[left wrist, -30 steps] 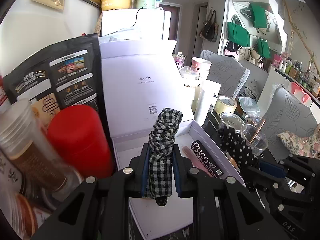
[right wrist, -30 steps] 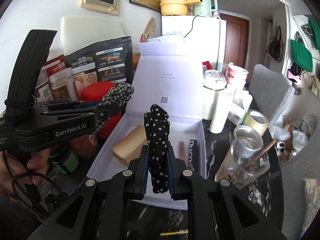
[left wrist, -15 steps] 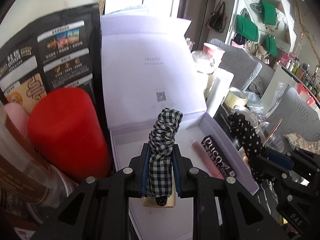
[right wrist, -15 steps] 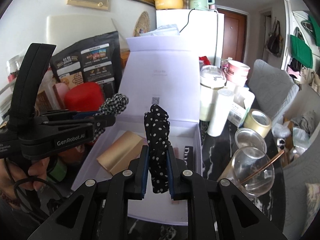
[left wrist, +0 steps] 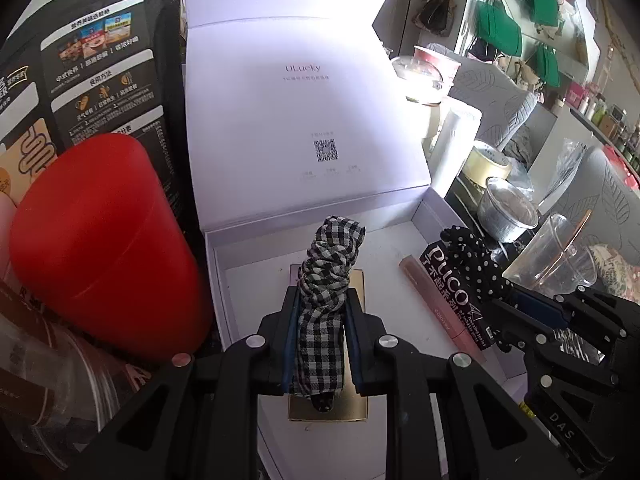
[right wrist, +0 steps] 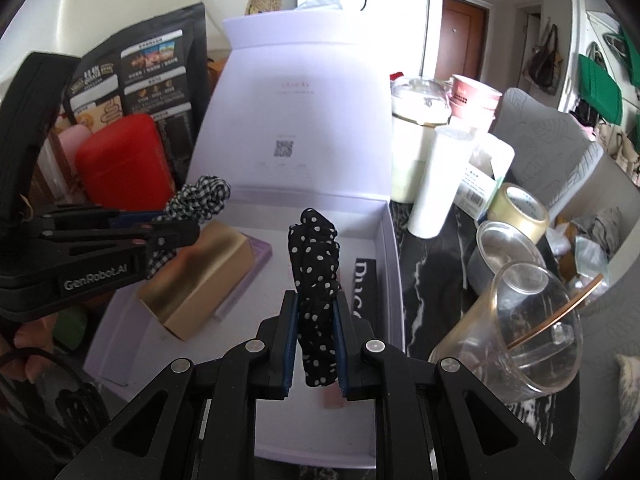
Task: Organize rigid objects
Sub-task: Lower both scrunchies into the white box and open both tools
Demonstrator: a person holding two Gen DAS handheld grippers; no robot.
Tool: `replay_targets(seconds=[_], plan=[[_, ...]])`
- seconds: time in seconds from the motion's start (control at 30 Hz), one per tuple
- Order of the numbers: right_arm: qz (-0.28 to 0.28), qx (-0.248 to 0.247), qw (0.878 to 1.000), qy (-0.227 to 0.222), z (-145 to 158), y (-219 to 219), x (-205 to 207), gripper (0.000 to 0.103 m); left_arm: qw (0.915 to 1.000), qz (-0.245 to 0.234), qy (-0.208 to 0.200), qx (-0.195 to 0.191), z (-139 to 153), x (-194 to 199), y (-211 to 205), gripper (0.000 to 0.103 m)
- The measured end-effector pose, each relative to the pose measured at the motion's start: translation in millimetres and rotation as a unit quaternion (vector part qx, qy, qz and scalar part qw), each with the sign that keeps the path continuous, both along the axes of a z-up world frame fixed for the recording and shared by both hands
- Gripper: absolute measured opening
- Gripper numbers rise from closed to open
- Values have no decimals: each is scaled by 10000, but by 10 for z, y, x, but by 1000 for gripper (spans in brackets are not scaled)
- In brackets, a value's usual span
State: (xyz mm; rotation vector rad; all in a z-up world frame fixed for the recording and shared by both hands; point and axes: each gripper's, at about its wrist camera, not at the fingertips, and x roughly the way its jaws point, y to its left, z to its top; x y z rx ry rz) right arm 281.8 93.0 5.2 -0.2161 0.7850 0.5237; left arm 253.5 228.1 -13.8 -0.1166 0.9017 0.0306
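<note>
My left gripper (left wrist: 322, 308) is shut on a black-and-white checked scrunchie (left wrist: 328, 276) and holds it above the open white box (left wrist: 256, 280), over a gold box (left wrist: 356, 412). It also shows in the right wrist view (right wrist: 200, 204). My right gripper (right wrist: 316, 312) is shut on a black polka-dot scrunchie (right wrist: 316, 264) above the box's right half (right wrist: 384, 240); it also shows in the left wrist view (left wrist: 476, 264). In the box lie the gold box (right wrist: 200, 280), a pink tube (left wrist: 436, 304) and a black Puco carton (left wrist: 456, 292).
A red canister (left wrist: 104, 240) and a black food bag (left wrist: 100, 80) stand left of the box. To the right stand a white cylinder (right wrist: 436, 180), a tape roll (right wrist: 520, 208), a metal tin (right wrist: 504, 252) and a tipped glass cup (right wrist: 520, 320).
Both grippers have moved forward and down toward the open box with their scrunchies still held. The gold box and the box floor now show larger and closer.
</note>
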Motion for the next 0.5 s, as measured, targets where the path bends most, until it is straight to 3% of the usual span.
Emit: replay_targets(seconds=[0.5], plan=[[-103, -286, 9993, 194, -241, 38, 128, 16, 9997, -3, 192, 117, -130, 35, -42, 21]])
